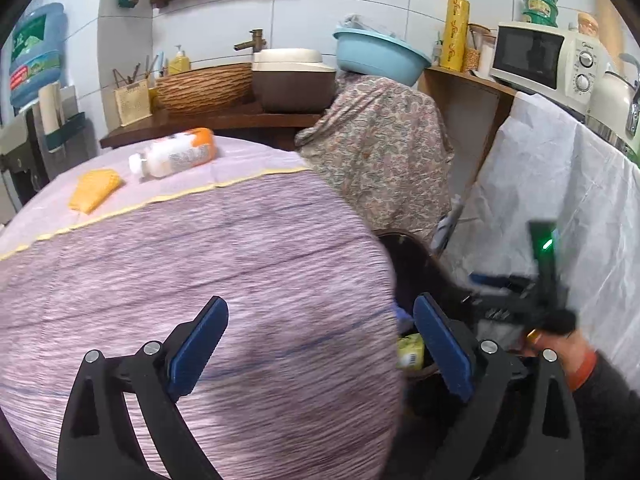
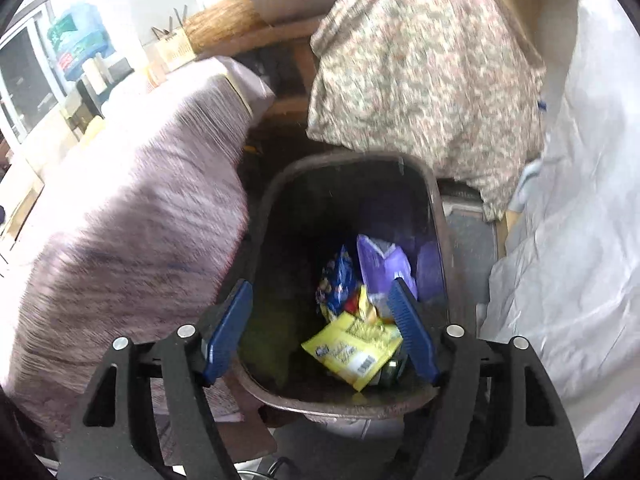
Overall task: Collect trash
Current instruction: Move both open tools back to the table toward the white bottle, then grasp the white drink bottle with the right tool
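Right gripper [image 2: 320, 334]: jaws spread wide, nothing between the pads, poised above the open bin [image 2: 434, 216]. Directly below and ahead lies the yellow wrapper [image 2: 352, 350], with blue and purple packets beyond. Left gripper [image 1: 320, 350]: jaws wide, empty, over the tablecloth [image 1: 240, 260]; a bottle [image 1: 174, 154] lies well ahead.

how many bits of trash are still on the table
2: a white bottle with an orange label lying on its side at the far end, and a yellow wrapper just left of it. More may lie out of view.
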Action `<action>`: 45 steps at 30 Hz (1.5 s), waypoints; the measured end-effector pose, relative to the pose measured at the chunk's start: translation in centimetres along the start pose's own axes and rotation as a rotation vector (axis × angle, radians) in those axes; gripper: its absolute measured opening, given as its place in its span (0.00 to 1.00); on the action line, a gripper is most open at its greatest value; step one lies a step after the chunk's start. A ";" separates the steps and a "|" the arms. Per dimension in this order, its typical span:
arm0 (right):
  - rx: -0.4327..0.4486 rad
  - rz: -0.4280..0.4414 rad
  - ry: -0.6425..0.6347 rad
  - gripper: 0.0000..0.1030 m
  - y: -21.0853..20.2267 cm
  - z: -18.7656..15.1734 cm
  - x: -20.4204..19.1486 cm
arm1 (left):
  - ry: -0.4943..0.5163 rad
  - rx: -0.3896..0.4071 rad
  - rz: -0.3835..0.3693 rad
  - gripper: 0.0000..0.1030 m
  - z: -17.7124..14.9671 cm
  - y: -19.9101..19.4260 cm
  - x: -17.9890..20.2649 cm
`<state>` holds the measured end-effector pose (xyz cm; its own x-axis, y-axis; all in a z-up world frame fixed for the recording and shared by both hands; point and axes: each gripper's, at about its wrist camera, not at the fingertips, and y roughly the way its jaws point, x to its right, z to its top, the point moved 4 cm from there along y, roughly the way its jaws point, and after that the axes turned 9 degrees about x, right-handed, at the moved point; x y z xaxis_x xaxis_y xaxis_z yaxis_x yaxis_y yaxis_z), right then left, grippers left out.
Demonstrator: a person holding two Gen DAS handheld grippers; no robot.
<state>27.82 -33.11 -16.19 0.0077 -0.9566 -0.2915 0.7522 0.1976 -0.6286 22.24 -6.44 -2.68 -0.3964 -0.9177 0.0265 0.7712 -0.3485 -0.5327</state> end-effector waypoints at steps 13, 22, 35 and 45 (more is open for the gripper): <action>0.061 0.183 -0.197 0.76 -1.3 7.7 -10.2 | -0.001 -0.025 0.193 0.92 0.8 -2.1 -10.5; 0.026 0.321 -0.438 0.83 1.9 11.7 -20.3 | -0.092 -0.037 0.228 0.93 0.1 -2.9 -15.6; 0.000 0.346 -0.848 0.84 12.9 19.4 -33.9 | -0.204 -0.029 0.242 0.94 0.0 -2.1 -21.6; -0.049 0.300 -1.058 0.85 21.1 22.0 -37.7 | -0.217 -0.032 0.243 0.94 -0.6 -1.9 -23.4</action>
<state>57.90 2.41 -2.62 0.7642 -0.5638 0.3132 0.5984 0.4387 -0.6704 29.77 15.80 -2.76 -0.0840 -0.9938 0.0732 0.8127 -0.1108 -0.5720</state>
